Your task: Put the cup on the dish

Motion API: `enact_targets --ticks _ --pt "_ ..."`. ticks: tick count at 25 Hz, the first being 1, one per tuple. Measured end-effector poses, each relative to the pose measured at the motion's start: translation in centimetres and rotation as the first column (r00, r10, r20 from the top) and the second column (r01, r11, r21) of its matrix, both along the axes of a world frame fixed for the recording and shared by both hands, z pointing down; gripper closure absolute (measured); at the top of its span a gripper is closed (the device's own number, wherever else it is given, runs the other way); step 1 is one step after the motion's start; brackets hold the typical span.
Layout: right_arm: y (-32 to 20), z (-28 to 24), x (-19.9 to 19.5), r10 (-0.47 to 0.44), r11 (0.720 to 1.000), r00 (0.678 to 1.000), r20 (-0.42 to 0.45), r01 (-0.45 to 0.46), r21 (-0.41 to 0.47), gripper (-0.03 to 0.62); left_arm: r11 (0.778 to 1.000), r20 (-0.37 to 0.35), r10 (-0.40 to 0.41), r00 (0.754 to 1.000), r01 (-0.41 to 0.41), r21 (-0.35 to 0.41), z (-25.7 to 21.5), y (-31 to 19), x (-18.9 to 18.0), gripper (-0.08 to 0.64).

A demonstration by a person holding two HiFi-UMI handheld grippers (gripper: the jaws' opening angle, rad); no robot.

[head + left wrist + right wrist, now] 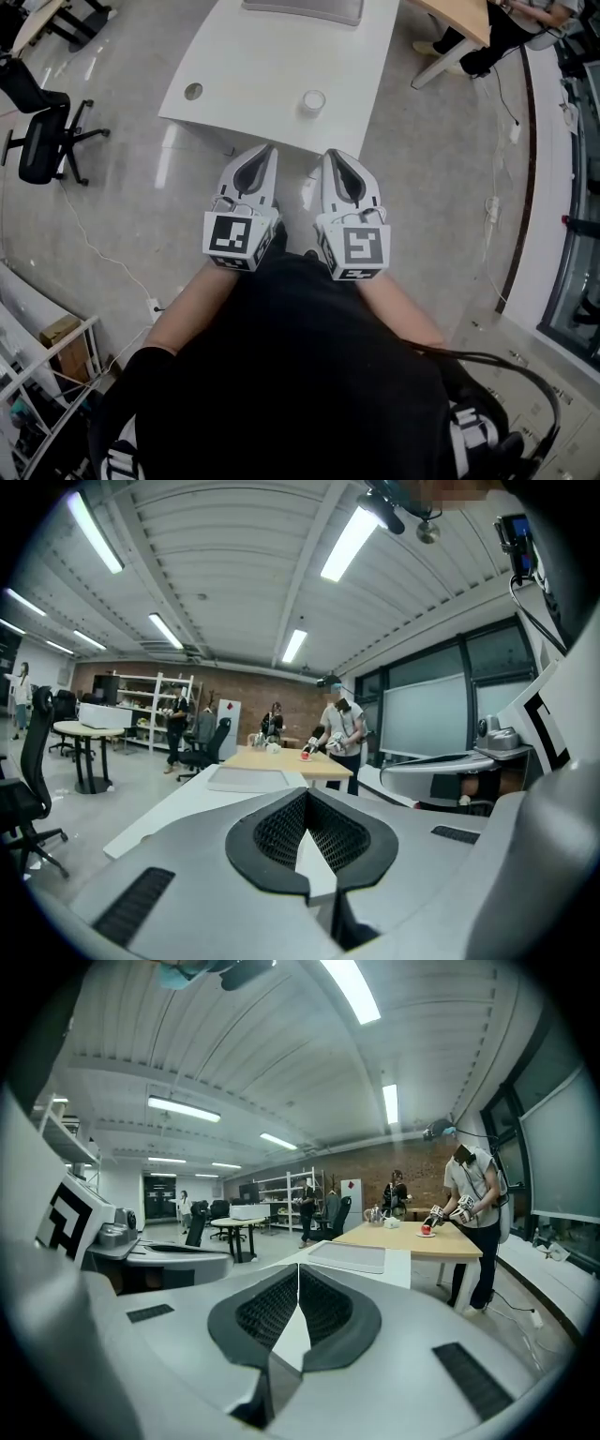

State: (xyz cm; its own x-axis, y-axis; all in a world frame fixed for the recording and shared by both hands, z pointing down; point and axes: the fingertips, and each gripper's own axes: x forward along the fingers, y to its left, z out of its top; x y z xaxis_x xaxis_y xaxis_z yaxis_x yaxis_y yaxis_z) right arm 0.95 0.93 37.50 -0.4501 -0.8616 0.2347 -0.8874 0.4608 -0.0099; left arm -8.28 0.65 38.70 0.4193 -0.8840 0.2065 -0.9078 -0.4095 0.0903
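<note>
A small white cup point(312, 101) stands near the front edge of a white table point(253, 66). At the table's far side lies a flat grey dish point(302, 9), which the left gripper view point(248, 778) and the right gripper view point(347, 1256) also show. I hold both grippers side by side close to my body, short of the table. My left gripper point(265, 150) point(306, 794) is shut with its jaws meeting and nothing between them. So is my right gripper point(335, 155) point(298, 1267), which points roughly towards the cup.
A round hole point(193, 91) sits in the table's left front corner. A black office chair point(42, 141) stands on the floor at left. At a wooden table point(459, 14) back right, another person point(473, 1213) works with grippers. A cable point(94, 244) runs across the floor.
</note>
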Motion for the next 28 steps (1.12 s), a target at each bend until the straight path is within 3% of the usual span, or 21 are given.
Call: enact_targets --ticks 8,18,28 --pt "-5.3 -0.2 -2.2 0.058 0.998 0.998 -0.026 -0.058 0.001 0.578 0.999 -0.013 0.054 0.998 -0.054 0.007 -0.4 -5.8 -2.4 0.554" --pt "-9.1 0.2 -3.3 0.107 0.994 0.994 -0.036 -0.108 -0.016 0.578 0.990 -0.008 0.142 0.990 -0.142 0.020 -0.3 -10.8 -2.7 0.554" --pt "-11.9 2.6 -1.4 0.028 0.996 0.998 -0.048 -0.032 -0.081 0.578 0.994 0.019 0.106 0.994 -0.105 -0.020 1.3 -13.5 -0.3 0.554"
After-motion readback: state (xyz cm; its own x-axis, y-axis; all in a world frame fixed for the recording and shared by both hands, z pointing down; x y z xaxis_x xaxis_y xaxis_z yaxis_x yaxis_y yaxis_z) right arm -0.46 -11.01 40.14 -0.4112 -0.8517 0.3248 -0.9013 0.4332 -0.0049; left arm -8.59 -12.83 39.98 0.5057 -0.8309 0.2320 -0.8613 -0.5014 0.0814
